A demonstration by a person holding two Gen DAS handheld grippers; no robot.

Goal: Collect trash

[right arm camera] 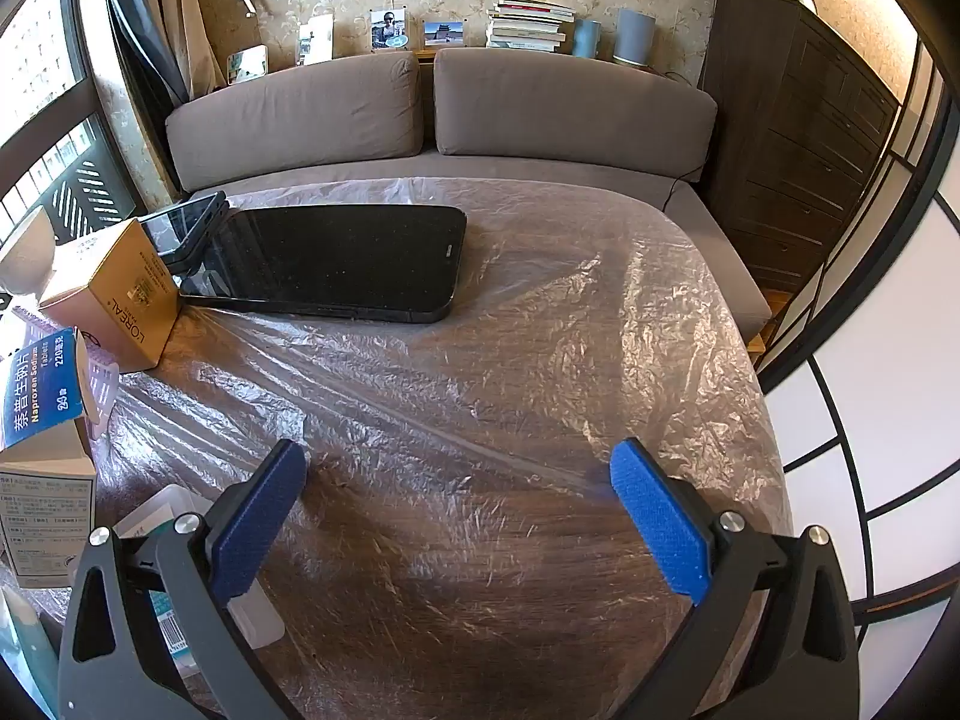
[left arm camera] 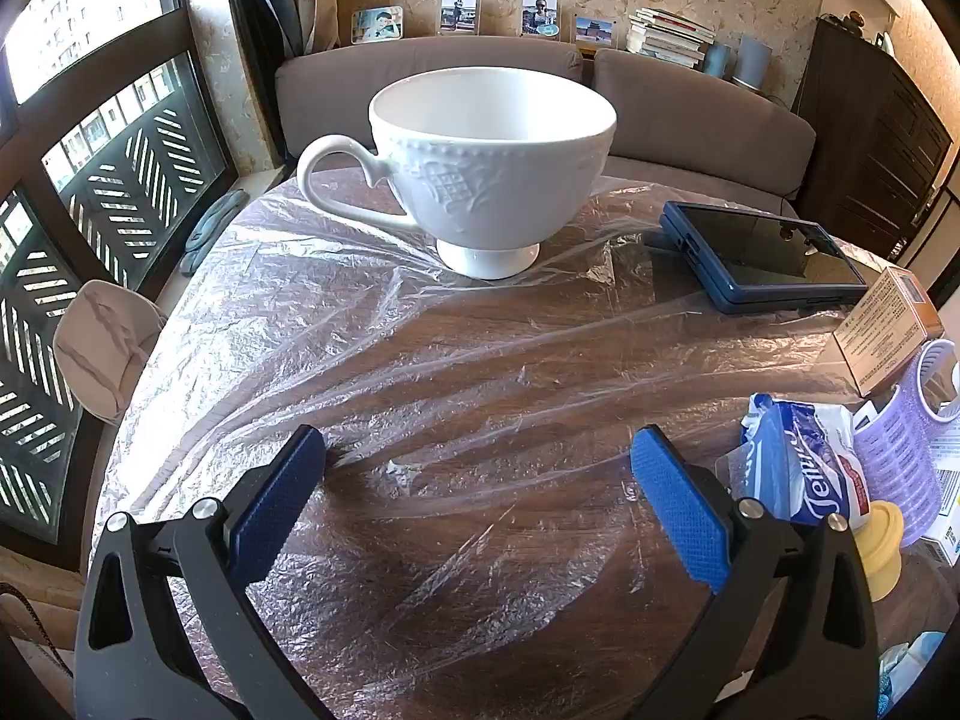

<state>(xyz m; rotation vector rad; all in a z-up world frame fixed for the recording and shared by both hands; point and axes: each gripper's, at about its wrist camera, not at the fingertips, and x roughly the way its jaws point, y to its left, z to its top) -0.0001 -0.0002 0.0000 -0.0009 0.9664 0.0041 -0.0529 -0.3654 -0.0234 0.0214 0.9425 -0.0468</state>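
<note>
Table: a round wooden table [right arm camera: 480,540] wrapped in crinkled clear plastic film, a grey sofa behind its far edge.
Left gripper [left arm camera: 477,474]: fingers spread wide, holding nothing, hovering low over bare film near the near edge.
Right gripper [right arm camera: 459,492]: also wide apart and empty, over the near edge.
Trash: a crumpled tissue packet [left arm camera: 804,462] lies just right of the left gripper, beside a purple hair roller [left arm camera: 900,438]; a medicine box [right arm camera: 42,396] and a tan L'Oreal box [right arm camera: 114,300] crowd the left edge in the right view.
Not trash, probably: white teacup [left arm camera: 480,162], blue-cased device [left arm camera: 762,252], black phone [right arm camera: 336,261], all toward the far edge.
Doing it well: I would take the packet first, closing across its soft middle and lifting straight up so the film does not drag.
</note>
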